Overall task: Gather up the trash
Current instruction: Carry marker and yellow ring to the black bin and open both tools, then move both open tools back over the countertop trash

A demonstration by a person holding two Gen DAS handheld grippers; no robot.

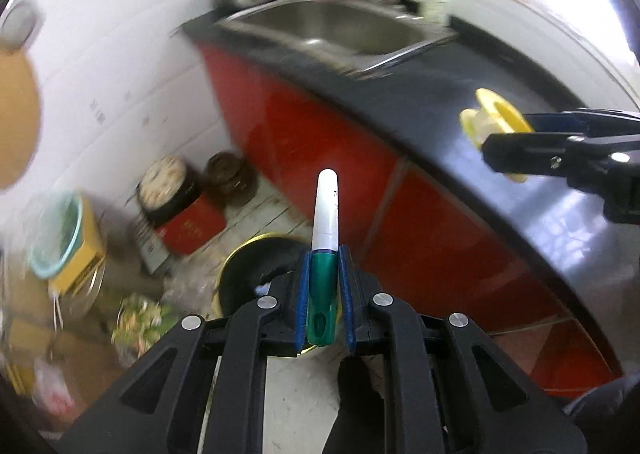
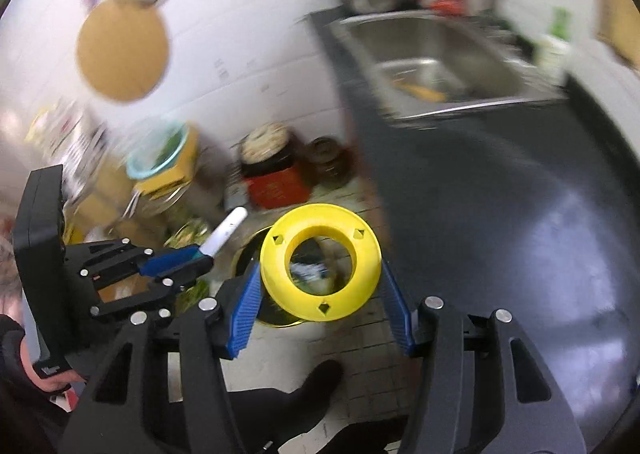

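Observation:
My left gripper (image 1: 325,266) is shut on a white marker with a green cap (image 1: 326,210), which points forward. It hangs over a round black bin with a yellow rim (image 1: 244,274) on the floor. My right gripper (image 2: 320,274) is shut on a yellow plastic spool (image 2: 320,264), its hole facing the camera; the bin (image 2: 250,254) shows below it. In the left wrist view the right gripper (image 1: 508,142) holds the spool (image 1: 494,114) over the counter edge. In the right wrist view the left gripper (image 2: 200,254) with the marker (image 2: 226,232) is to the left.
A dark counter (image 1: 460,94) with red cabinet fronts (image 1: 320,142) and a steel sink (image 1: 340,30) runs to the right. Jars, boxes and a teal bowl (image 1: 60,238) crowd the floor by the white wall. A round wooden board (image 2: 122,50) hangs on the wall.

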